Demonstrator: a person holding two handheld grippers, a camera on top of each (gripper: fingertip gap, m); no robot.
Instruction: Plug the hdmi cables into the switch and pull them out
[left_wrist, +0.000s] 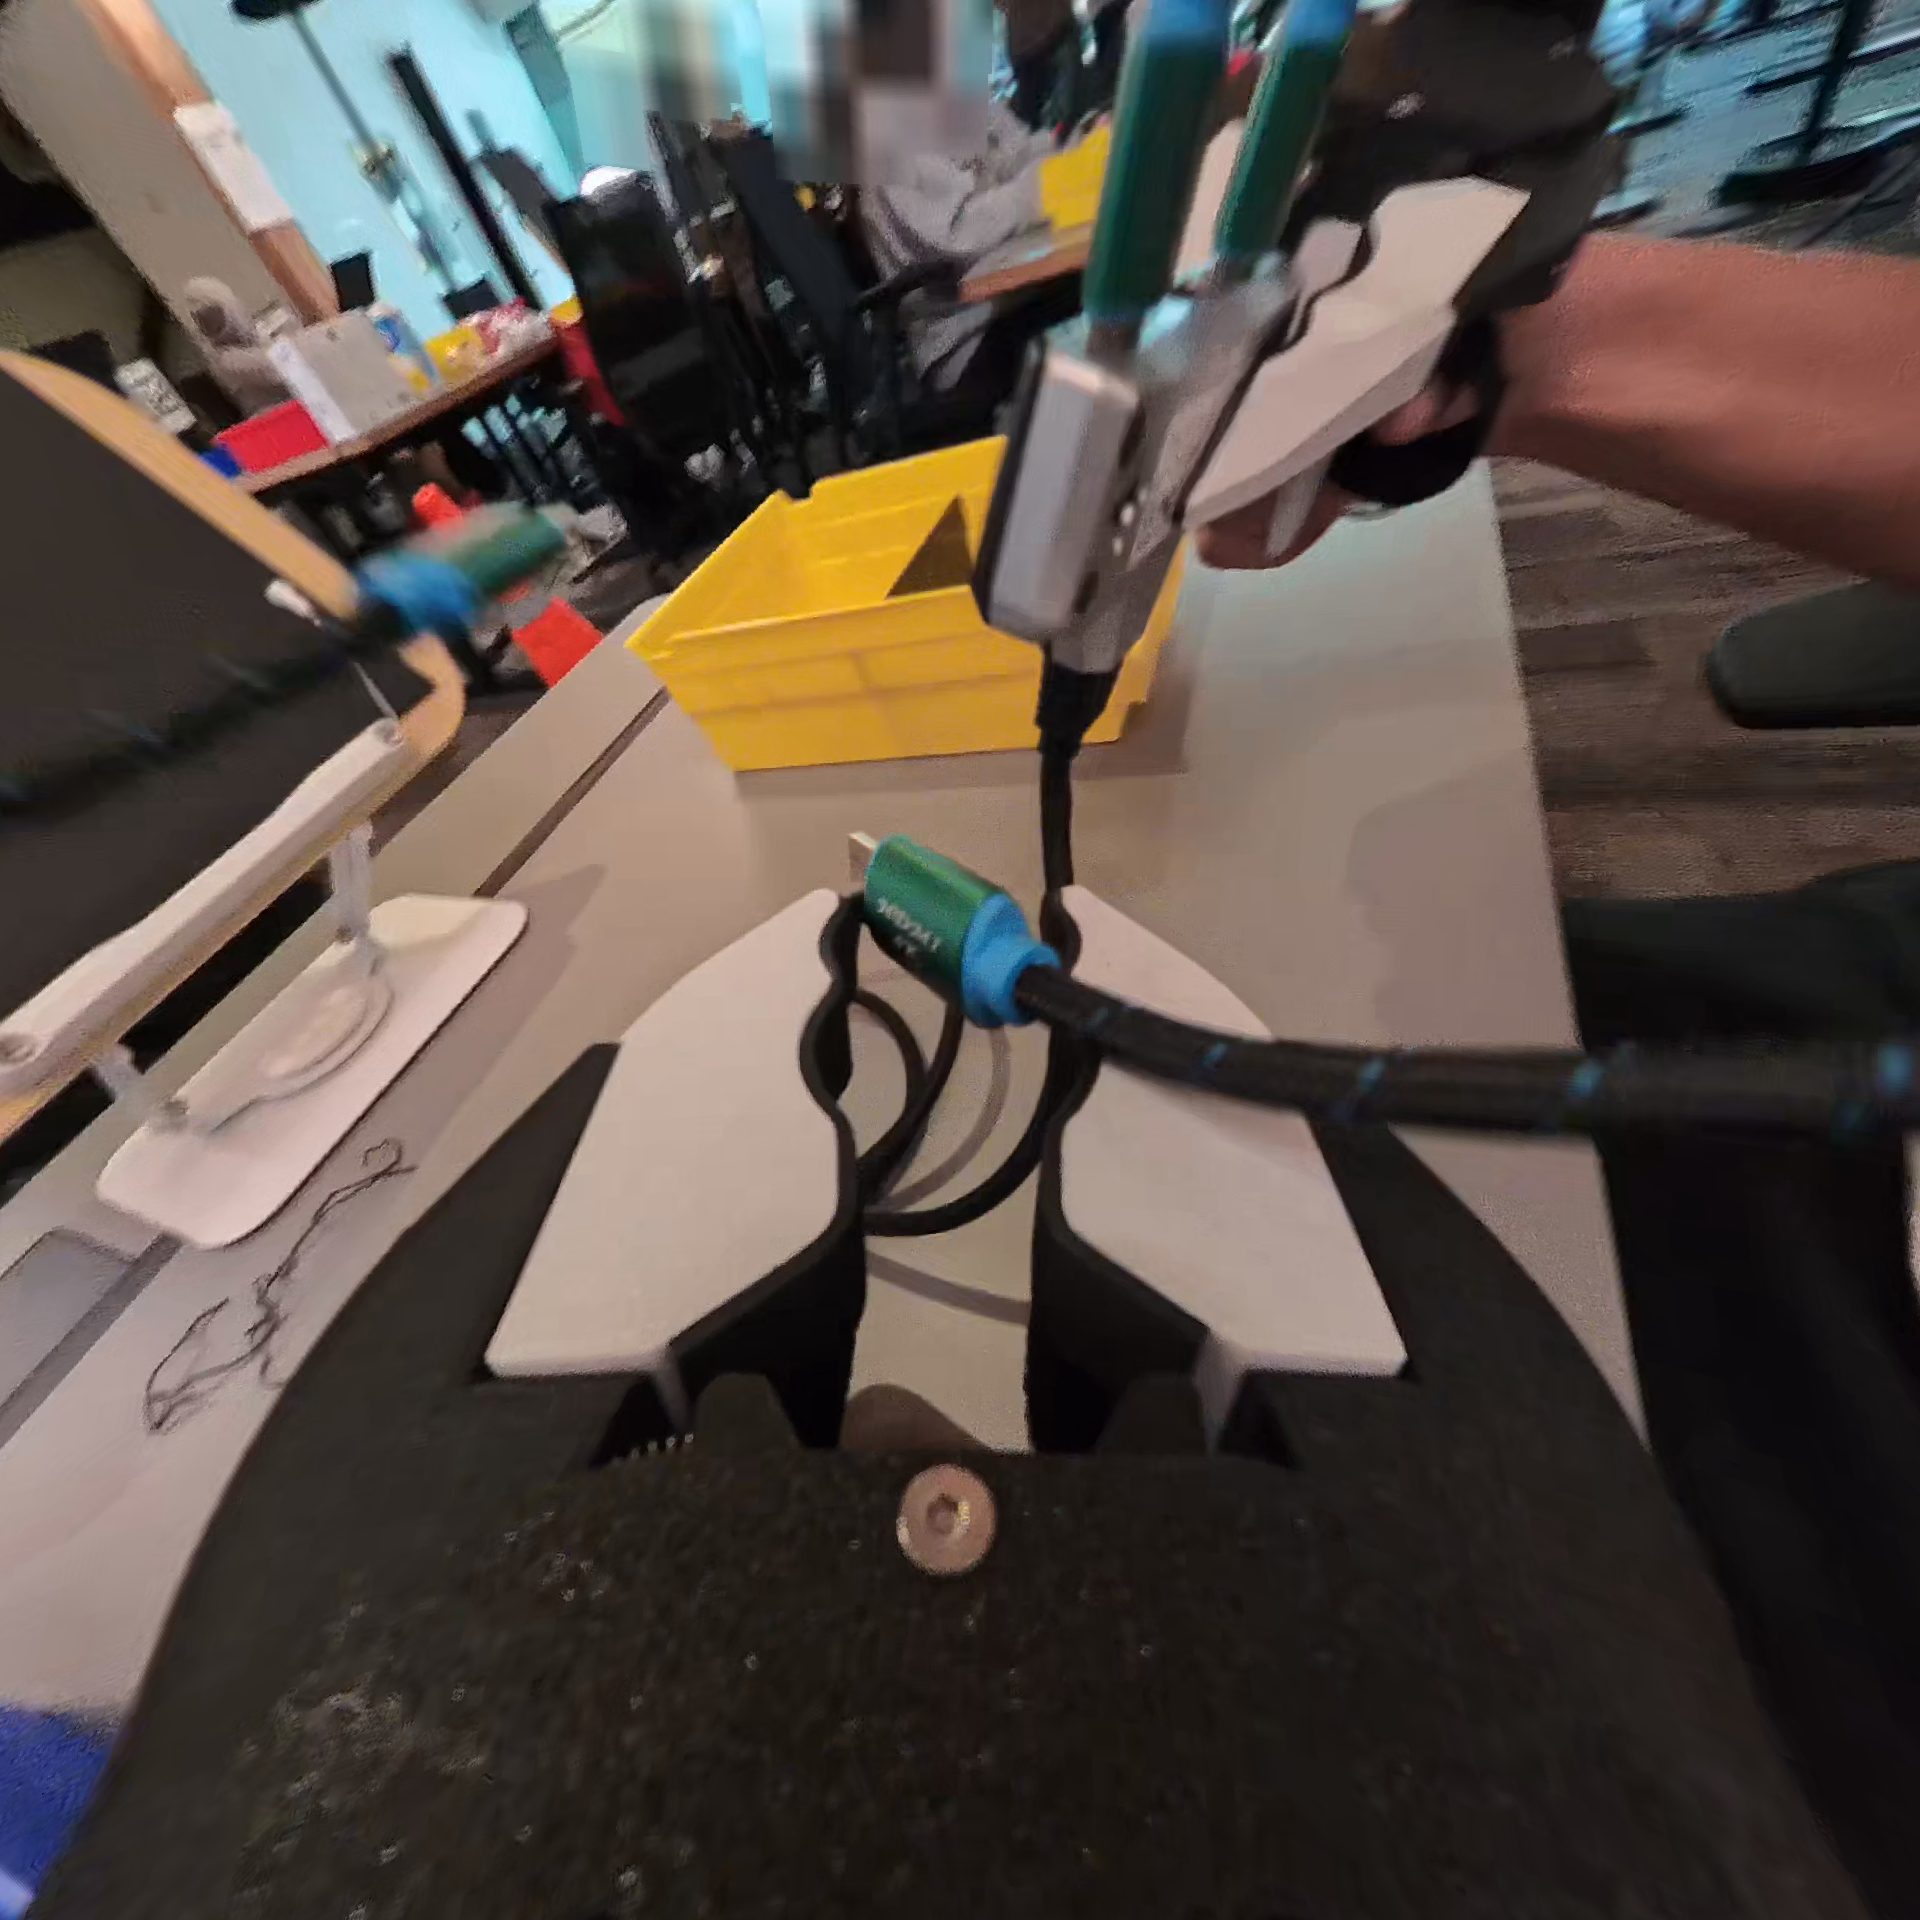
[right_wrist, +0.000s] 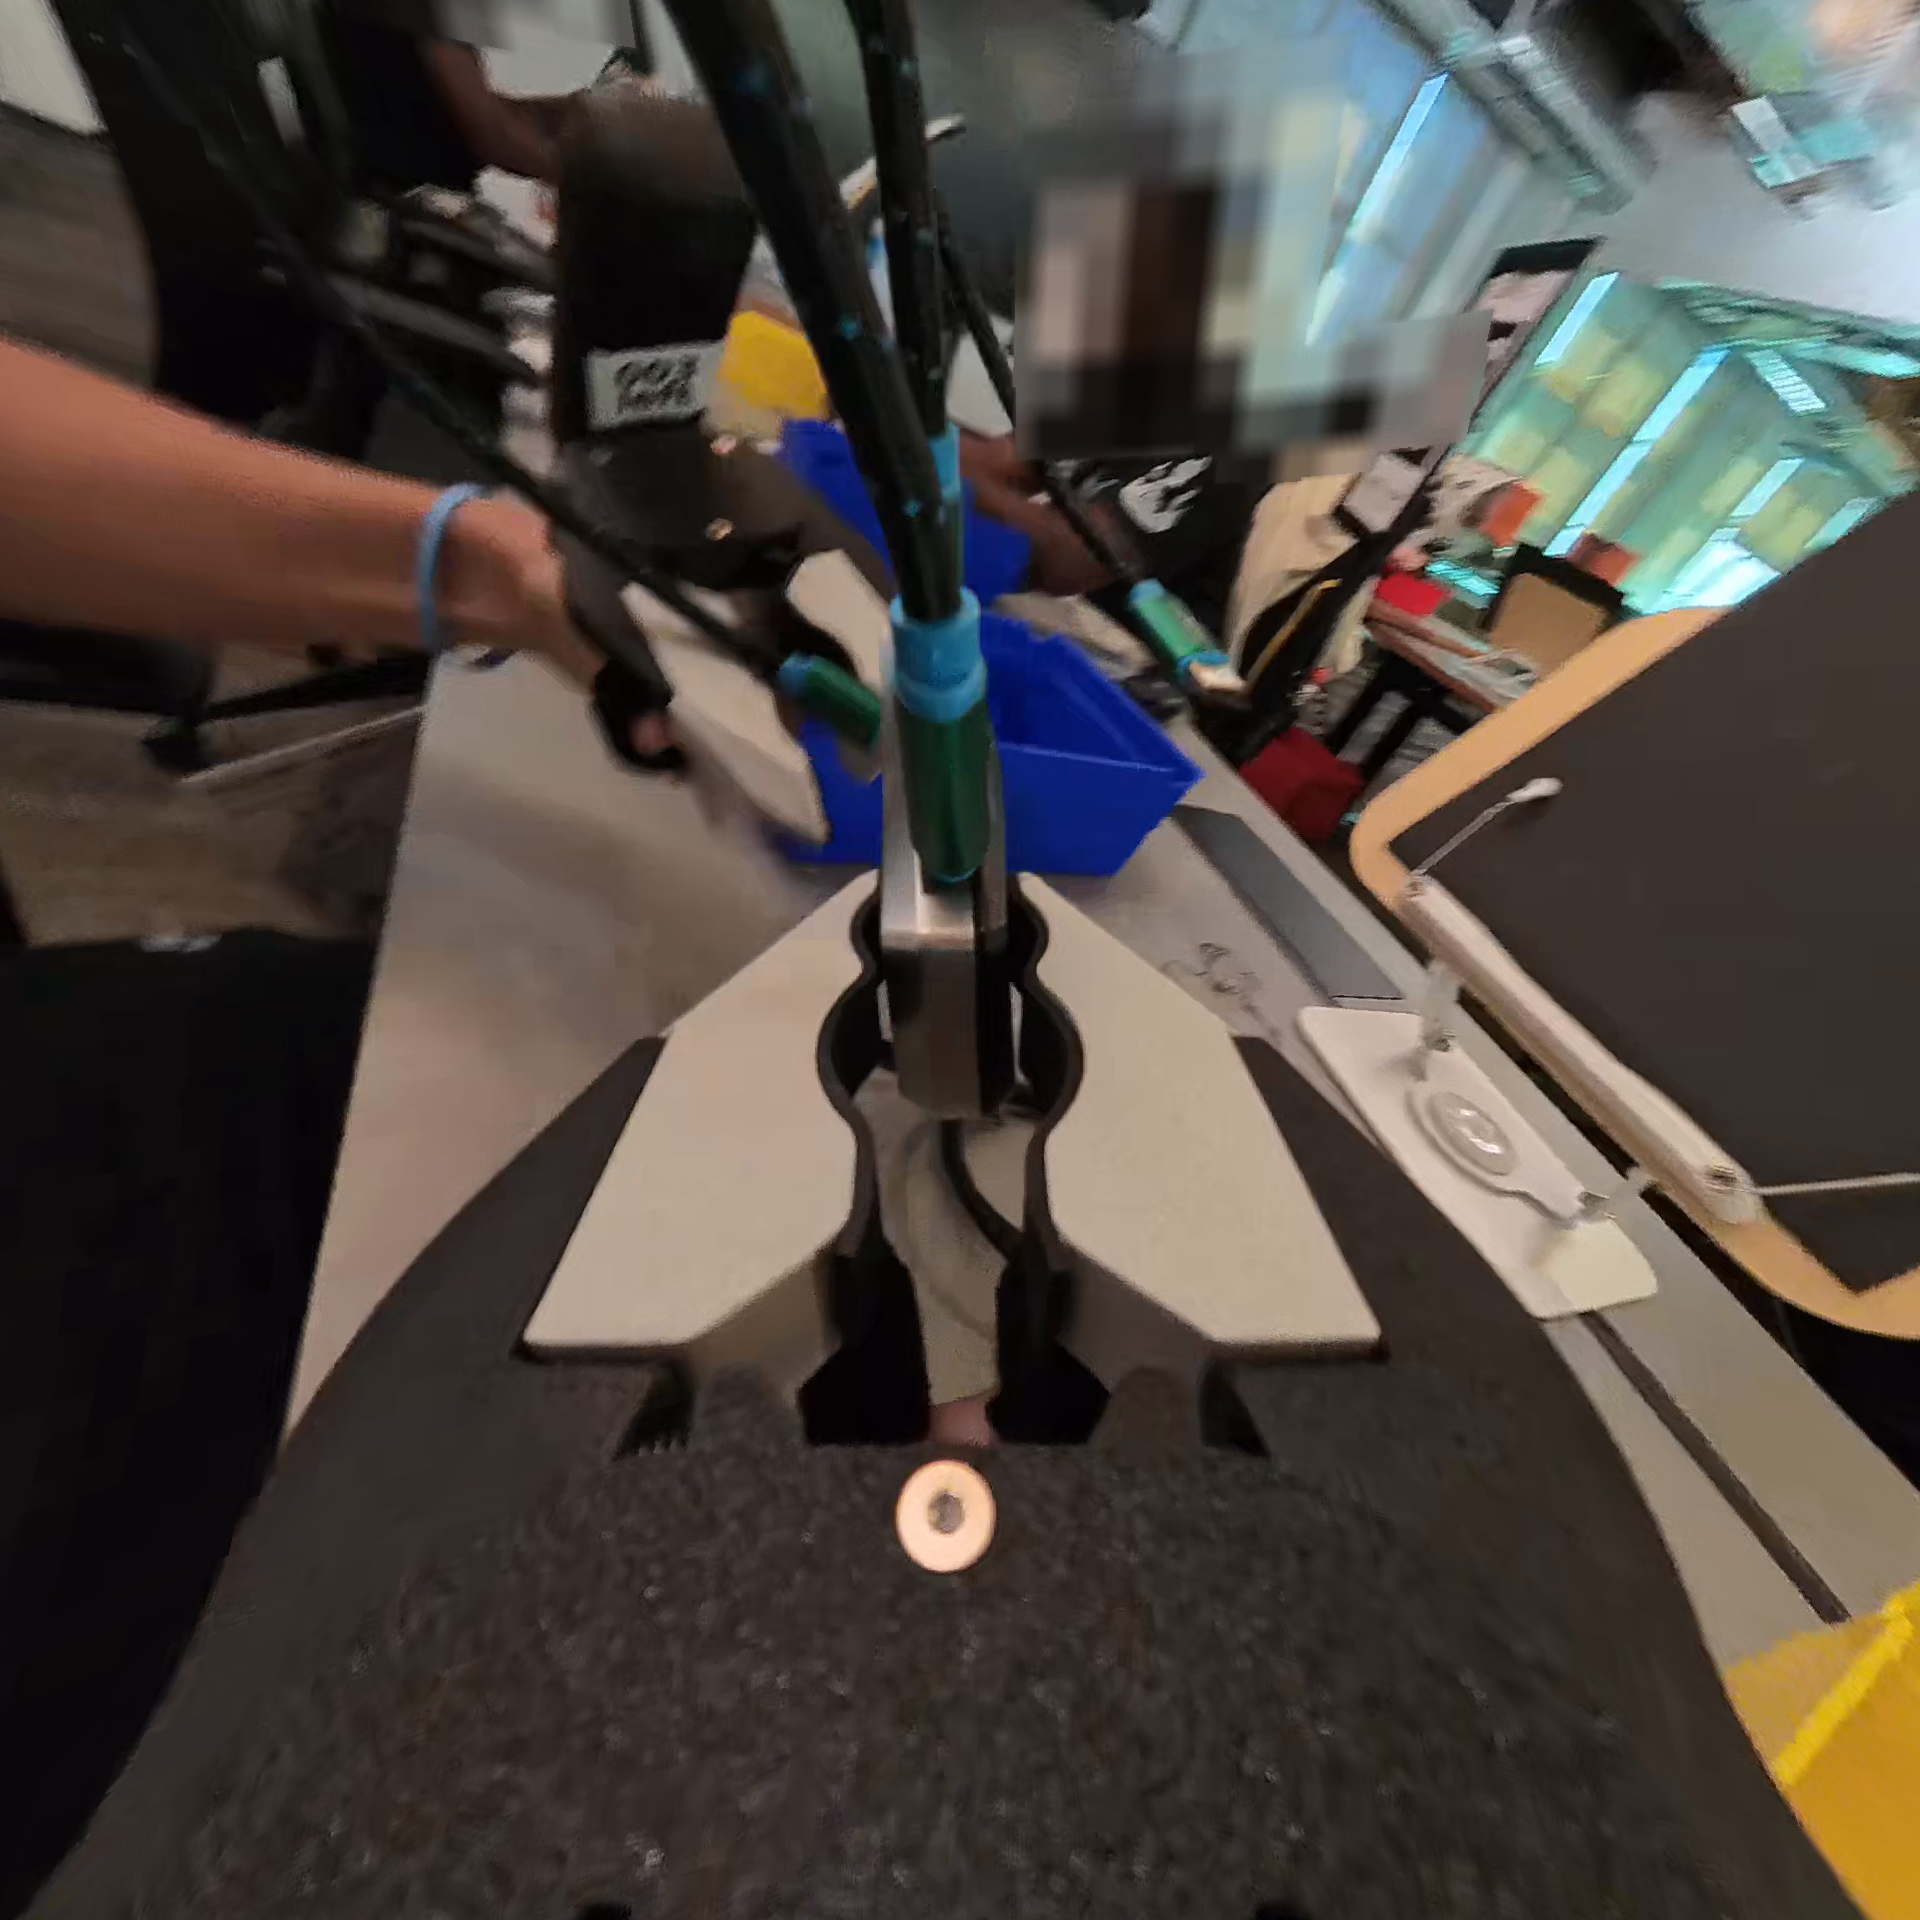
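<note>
The left gripper (left_wrist: 951, 914) has pale grey fingers (left_wrist: 707, 1122) on a speckled black body. Its HDMI plug (left_wrist: 930, 925) is metallic green with a bright blue collar, on a black braided cable (left_wrist: 1455, 1086) flecked with blue. The switch (right_wrist: 935, 997) is brushed silver, its own lead black. The two plugged-in connectors (left_wrist: 1205, 177) are green with blue ends. The table (left_wrist: 1351, 790) is light grey, one bin (left_wrist: 831, 623) yellow, another bin (right_wrist: 1081, 769) deep blue, and the board (right_wrist: 1714, 935) black, edged in tan wood
</note>
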